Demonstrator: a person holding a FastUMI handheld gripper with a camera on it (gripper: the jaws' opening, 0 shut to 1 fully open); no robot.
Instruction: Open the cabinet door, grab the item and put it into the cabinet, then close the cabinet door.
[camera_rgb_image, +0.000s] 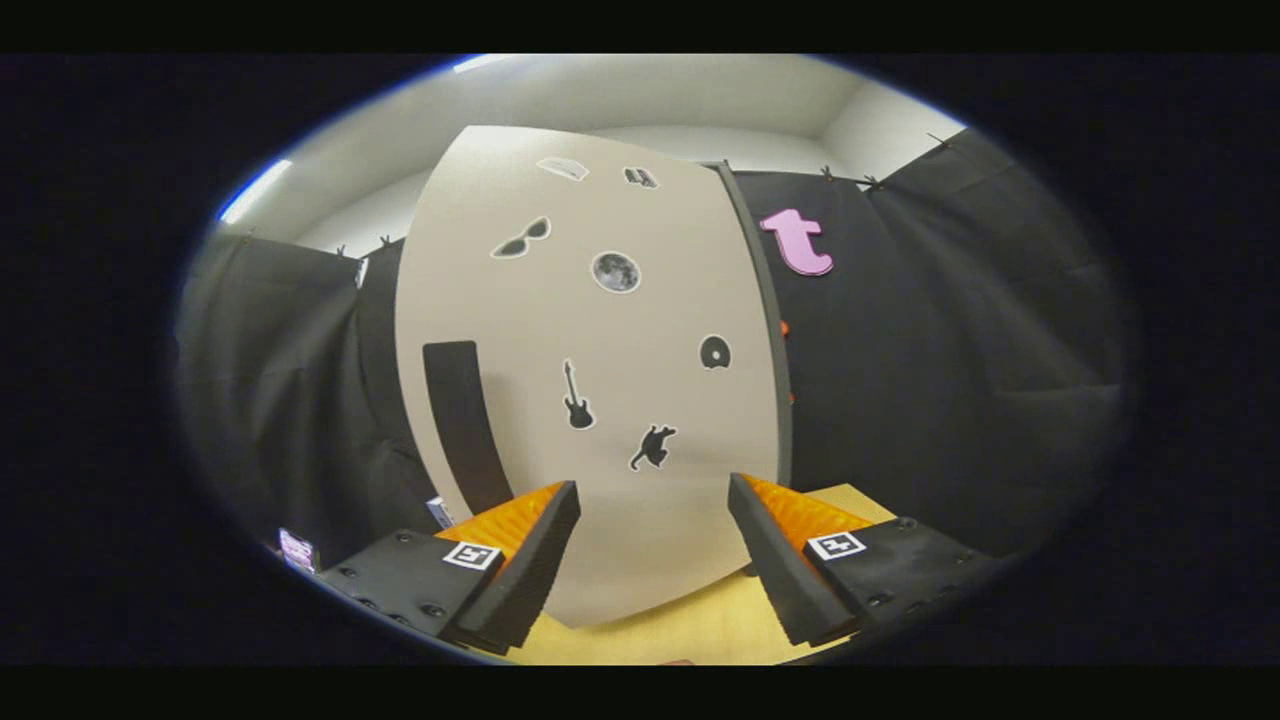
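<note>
Cabinet door (600, 400): beige panel, straight ahead of the fingers, stands on the desk near its far edge; looks closed or nearly so, cannot tell for sure.
Door handle (465, 425): dark vertical bar, left side of door, lower half, just beyond left finger.
Door right edge (762, 320): dark strip running top to bottom; small orange bits just beside it at mid height, cannot tell what.
Stickers: sunglasses (521, 240) upper left, moon (615, 272) centre top, guitar (576, 398) centre, vinyl record (714, 352) right, leaping animal silhouette (653, 446) low centre; two more near top edge, too small to identify.
Gripper (653, 520): jaws wide apart, nothing between them, pointed at lower part of door, not touching it.
Fingers (530, 560): ribbed pads on inner faces, square marker tags on both bodies.
Desk (690, 630): light wood top, visible under and between fingers, door bottom edge sits on it.
Item to stow: cannot tell which; small patterned object (297, 550) off the left finger, by the booth wall, too blurred to name.
Backdrop: black cloth wall (950, 350) both sides of cabinet, white ceiling above.
</note>
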